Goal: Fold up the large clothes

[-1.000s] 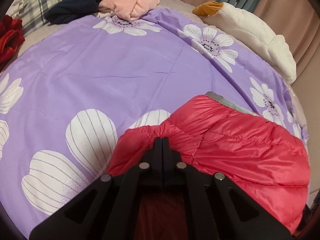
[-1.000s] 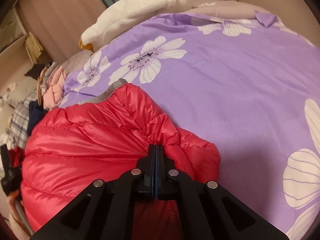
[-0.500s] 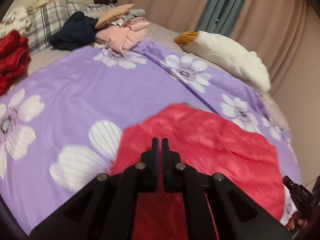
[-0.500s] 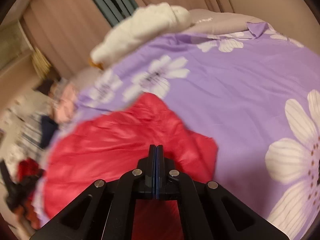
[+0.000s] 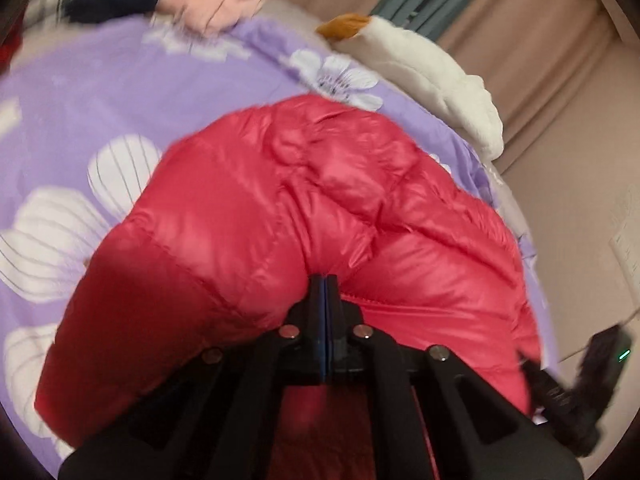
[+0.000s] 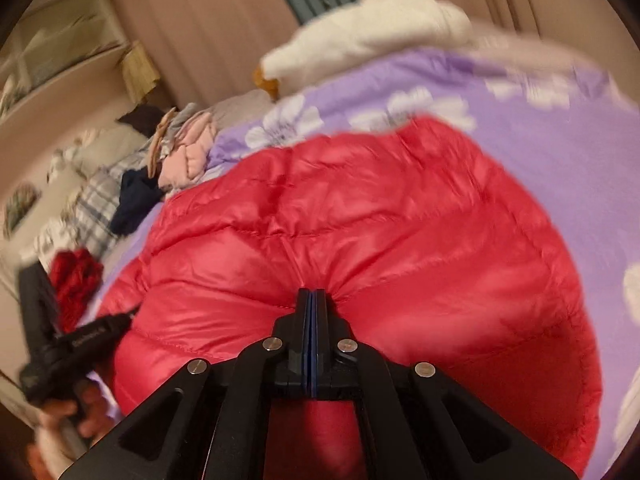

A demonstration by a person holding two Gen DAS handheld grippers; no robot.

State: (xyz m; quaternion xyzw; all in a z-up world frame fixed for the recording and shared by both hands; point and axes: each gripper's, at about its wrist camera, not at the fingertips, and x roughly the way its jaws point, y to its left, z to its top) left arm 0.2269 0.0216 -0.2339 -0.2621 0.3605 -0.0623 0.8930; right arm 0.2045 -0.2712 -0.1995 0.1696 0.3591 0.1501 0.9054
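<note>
Left claw clenched on a pinch of the red jacket; right claw likewise clenched on the jacket's fabric near its edge. Jacket is bunched up over the purple flowered sheet on the bed, between both claws. Clothes pile lies at the far end of the bed, white plush along the far edge by the curtain.

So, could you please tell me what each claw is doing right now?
Left claw: closed on the red jacket.
Right claw: closed on the red jacket.
</note>
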